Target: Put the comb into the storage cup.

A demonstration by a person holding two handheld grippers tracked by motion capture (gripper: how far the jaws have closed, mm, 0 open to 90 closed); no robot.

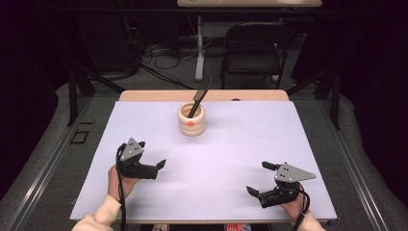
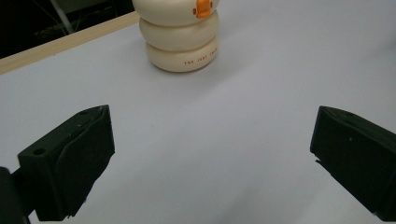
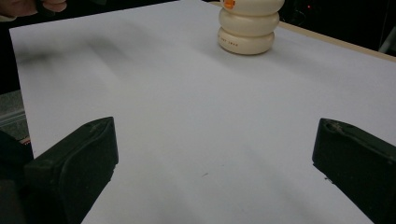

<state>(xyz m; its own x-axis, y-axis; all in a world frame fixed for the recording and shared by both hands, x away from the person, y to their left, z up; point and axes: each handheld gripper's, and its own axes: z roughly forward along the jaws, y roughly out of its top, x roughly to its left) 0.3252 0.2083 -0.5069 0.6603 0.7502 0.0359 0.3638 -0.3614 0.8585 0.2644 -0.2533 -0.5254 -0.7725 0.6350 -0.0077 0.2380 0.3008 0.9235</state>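
Only tiny, unreadable orange lettering marks the cream holder [image 2: 180, 39]; both tongs [image 1: 156, 166] [image 1: 262, 179] gape wide, holding nothing.

Cream ringed cup [image 2: 180, 37], small line of orange-red capital letters along its bottom ring, too small and blurred to read, no other legible text

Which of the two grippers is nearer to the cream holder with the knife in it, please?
The left gripper: it lies nearer the cream holder than the right gripper, which sits by the near right corner.
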